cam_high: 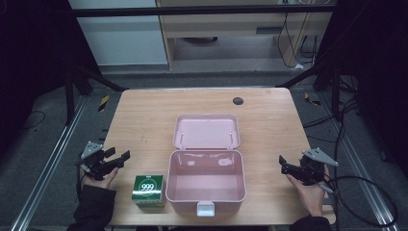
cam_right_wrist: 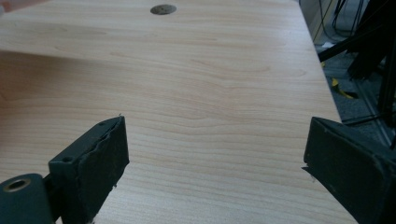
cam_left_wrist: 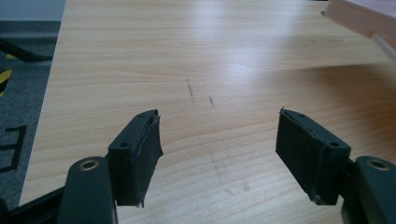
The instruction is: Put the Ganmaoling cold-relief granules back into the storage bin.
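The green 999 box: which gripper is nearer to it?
Left. The left gripper is just beside the green 999 box; the right gripper is beyond the open pink case.

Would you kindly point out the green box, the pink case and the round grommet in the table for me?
green box (cam_high: 148, 188), high view, on its top face with the 999 label.
pink case (cam_high: 206, 202), high view, on its front wall above the white latch.
round grommet (cam_high: 238, 100), high view, on its dark centre.

Probably a lab: black frame (cam_high: 202, 10), trailing cables (cam_high: 337, 120), wooden table (cam_high: 144, 115).
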